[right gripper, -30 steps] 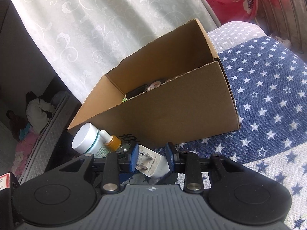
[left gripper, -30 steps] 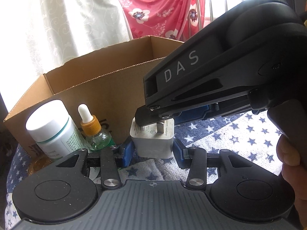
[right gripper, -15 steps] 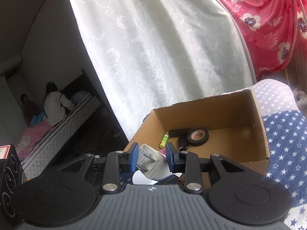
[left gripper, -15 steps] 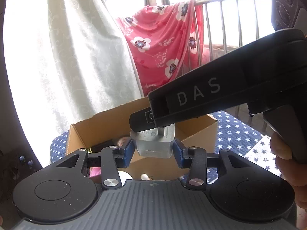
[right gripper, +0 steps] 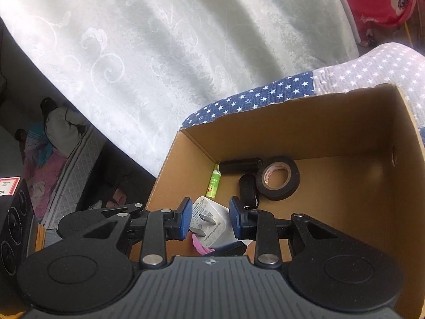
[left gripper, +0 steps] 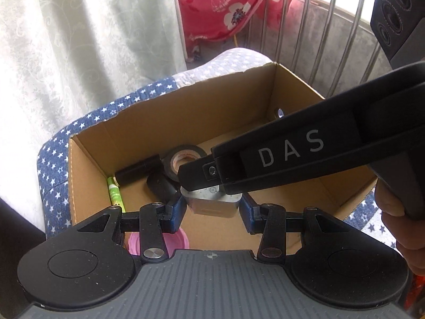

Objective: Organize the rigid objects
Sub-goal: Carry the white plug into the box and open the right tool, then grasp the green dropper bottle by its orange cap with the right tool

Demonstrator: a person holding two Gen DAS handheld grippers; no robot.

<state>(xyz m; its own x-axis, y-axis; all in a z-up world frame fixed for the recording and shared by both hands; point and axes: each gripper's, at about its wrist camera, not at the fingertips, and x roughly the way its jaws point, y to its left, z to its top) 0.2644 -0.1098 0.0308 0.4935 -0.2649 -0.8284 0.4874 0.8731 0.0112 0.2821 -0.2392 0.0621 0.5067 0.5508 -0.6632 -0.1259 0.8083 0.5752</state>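
A cardboard box (right gripper: pixel 332 122) sits open on a star-print cloth (right gripper: pixel 255 98), with a pale curtain (right gripper: pixel 159 53) behind it. Both grippers hang over the box's near end, gripping one white charger (right gripper: pixel 209 220) between them. The left gripper (left gripper: pixel 212 207) has its jaws pinching the charger's body from the sides; the right gripper (right gripper: pixel 209 219) reaches in across it, jaws pressed on the end where the metal prongs stick out. The charger is held above the box floor — not resting on it. Further in the box lie a black tape roll (right gripper: pixel 279 178), a black cylinder (right gripper: pixel 239 166) at the far left corner, a black fob (right gripper: pixel 248 188) beside the tape, and a green tube (right gripper: pixel 213 183) along the left wall. A pink lid (left gripper: pixel 175 242) shows below the left gripper — just under its fingers.
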